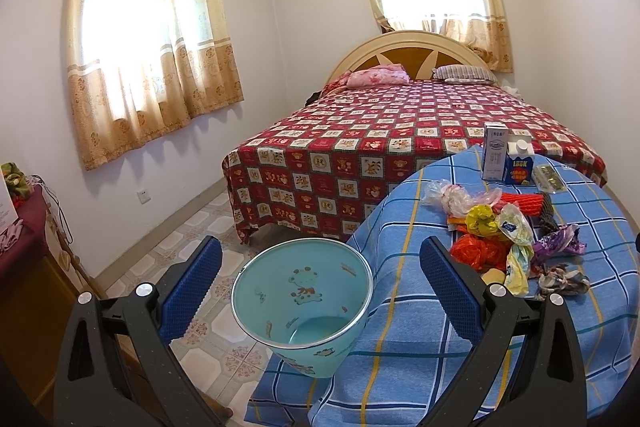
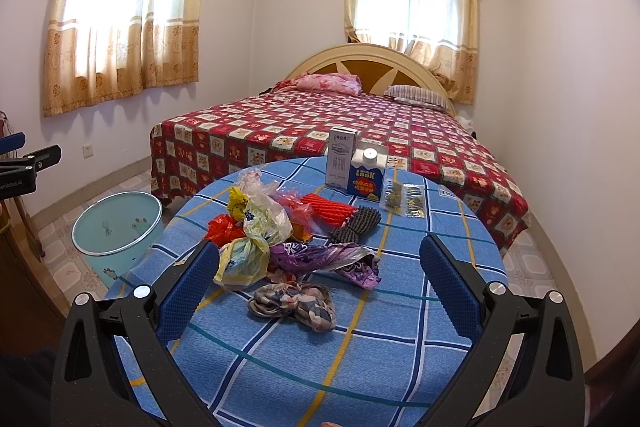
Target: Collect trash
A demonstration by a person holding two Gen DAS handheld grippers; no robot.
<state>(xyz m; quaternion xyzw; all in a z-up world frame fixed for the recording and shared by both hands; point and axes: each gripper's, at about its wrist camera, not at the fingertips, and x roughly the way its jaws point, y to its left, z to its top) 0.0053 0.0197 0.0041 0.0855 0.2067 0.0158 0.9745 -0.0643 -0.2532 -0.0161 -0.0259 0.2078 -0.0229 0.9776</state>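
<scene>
A pile of crumpled plastic bags and wrappers (image 2: 280, 239) lies on the round table with a blue checked cloth (image 2: 320, 347); the same pile (image 1: 508, 239) shows at the right of the left wrist view. A white carton (image 2: 340, 157) and a blue carton (image 2: 366, 175) stand upright behind the pile. A light blue bin (image 1: 304, 307) stands on the floor left of the table, seen also as the bin (image 2: 116, 231) in the right wrist view. My left gripper (image 1: 320, 291) hangs open above the bin. My right gripper (image 2: 320, 287) is open over the table, just short of a crumpled patterned wrapper (image 2: 296, 301).
A bed with a red patterned cover (image 2: 340, 131) fills the room behind the table. A dark wooden cabinet (image 1: 24, 267) stands at the left wall. Tiled floor (image 1: 180, 247) lies between cabinet, bin and bed. Curtained windows (image 1: 140, 47) are on the far walls.
</scene>
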